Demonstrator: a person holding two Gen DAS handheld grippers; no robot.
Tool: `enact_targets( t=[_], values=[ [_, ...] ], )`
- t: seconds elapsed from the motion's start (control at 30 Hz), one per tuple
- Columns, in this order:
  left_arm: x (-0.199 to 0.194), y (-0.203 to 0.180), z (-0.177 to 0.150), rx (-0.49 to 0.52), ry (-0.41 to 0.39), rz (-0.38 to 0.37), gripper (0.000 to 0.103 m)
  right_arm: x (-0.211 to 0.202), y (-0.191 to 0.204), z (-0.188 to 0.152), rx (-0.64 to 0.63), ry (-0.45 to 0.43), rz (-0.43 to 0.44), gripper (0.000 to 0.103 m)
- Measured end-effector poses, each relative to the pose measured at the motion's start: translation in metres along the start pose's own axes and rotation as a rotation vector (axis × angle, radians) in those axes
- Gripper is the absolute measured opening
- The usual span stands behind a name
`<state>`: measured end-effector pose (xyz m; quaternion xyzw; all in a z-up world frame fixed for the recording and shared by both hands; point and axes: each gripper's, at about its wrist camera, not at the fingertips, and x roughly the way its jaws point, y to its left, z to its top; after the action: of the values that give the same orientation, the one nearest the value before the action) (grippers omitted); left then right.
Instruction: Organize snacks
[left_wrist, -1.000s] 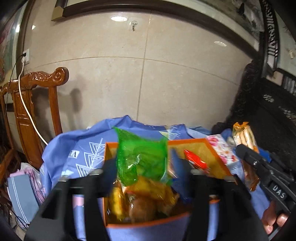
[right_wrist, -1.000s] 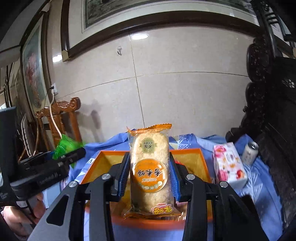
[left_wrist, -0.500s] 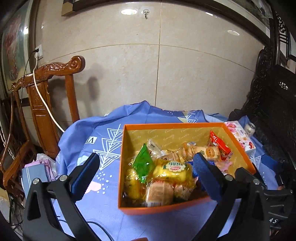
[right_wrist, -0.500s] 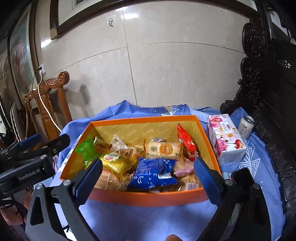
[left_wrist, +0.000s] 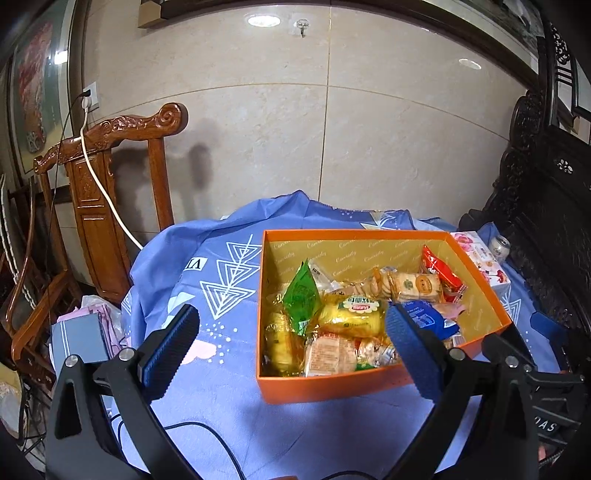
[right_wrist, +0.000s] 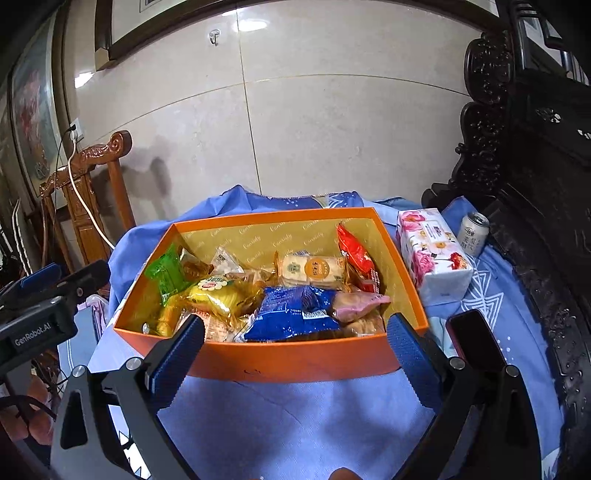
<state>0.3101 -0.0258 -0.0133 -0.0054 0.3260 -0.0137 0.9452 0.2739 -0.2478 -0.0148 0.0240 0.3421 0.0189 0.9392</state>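
Beige tiled wall behind; your blue tablecloth (right_wrist: 295, 424) carries the orange snack box (right_wrist: 295, 360), w/ a carved wooden chair (left_wrist: 110, 192) at 10 o'clock. Floral tissue pack (right_wrist: 432, 254) sits just beside the box at 2 o'clock, drink can (right_wrist: 472, 232) next to it. Nothing blocks the box from either side. Vs 1 s ago: green packet (left_wrist: 301, 295) and rice cracker pack (right_wrist: 312, 271) left your grips and now lie in the box among the other snacks. Your left gripper (left_wrist: 291, 350) and right gripper (right_wrist: 295, 358) both have fingers spread wide, holding nothing, touching nothing, near the box's front wall.
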Motion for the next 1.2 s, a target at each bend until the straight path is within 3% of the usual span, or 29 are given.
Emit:
enact_targets(
  t=[1.2],
  values=[
    [-0.020,-0.001,-0.008,0.025,-0.027,0.024,0.099,-0.015,0.004,-0.006,-0.009,-0.012,0.010,0.100]
  ],
)
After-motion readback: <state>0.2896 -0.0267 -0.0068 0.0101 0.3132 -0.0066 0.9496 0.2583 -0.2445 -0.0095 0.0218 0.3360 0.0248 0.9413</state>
